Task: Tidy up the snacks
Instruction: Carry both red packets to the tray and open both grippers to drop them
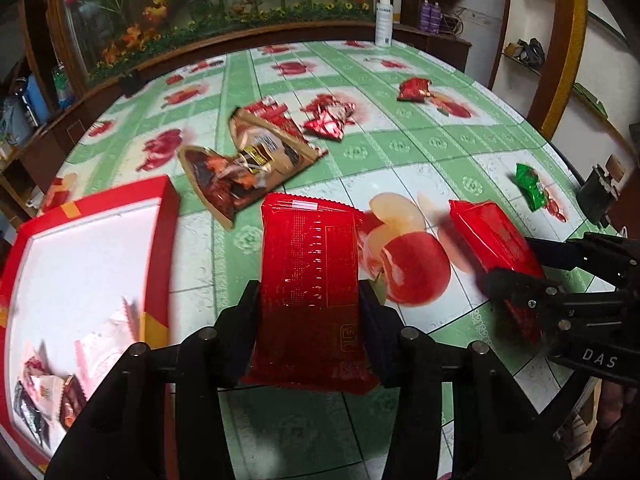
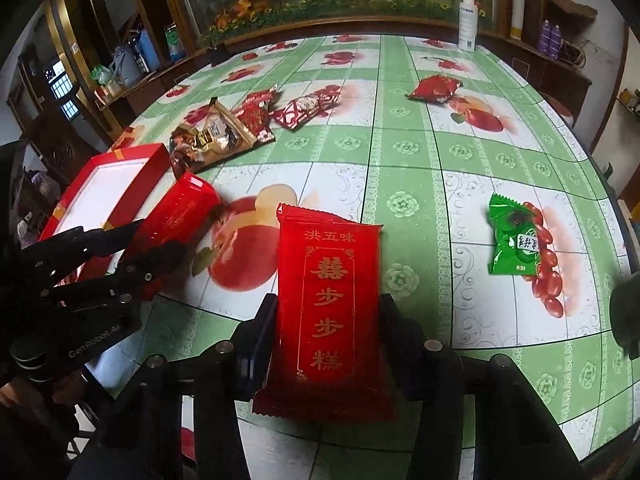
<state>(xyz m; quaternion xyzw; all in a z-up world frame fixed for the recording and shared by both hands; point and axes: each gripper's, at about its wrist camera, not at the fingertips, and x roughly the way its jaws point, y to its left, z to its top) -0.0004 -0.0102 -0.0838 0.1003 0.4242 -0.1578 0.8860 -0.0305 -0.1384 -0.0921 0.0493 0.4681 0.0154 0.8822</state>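
1. Left gripper (image 1: pixel 310 312) is clamped on a red snack packet (image 1: pixel 310 280), back side with small print facing the camera. Fingers (image 1: pixel 246 328) press both long edges. The packet is lifted above the table, just right of the red box.
2. Right gripper (image 2: pixel 328 340) grips a second red packet with gold characters (image 2: pixel 330 300), front side up, pads on both long edges, held over the tablecloth.
3. Each gripper shows in the other's view: the right one (image 1: pixel 516 276) with its packet at the right edge, the left one (image 2: pixel 148 248) with its packet at the left.
4. Red box (image 1: pixel 160 248), open, white inside, sits at the left of the table. A few small wrapped snacks (image 1: pixel 100 344) lie in its near corner; blurred, so the exact count is unclear.
5. Brown snack bags (image 1: pixel 240 168) lie in a loose pile just beyond the box, overlapping each other.
6. Red-and-white candy wrapper (image 1: pixel 330 116) lies just right of that pile.
7. Small red packet (image 1: pixel 414 90) lies alone, farther back on the right.
8. Green candy packet (image 2: pixel 514 240) lies flat at the right side, well apart from the rest.
9. Table (image 2: pixel 400 152) has a green-and-white fruit-print cloth.
10. White spray bottle (image 2: pixel 468 20) stands upright at the far edge.
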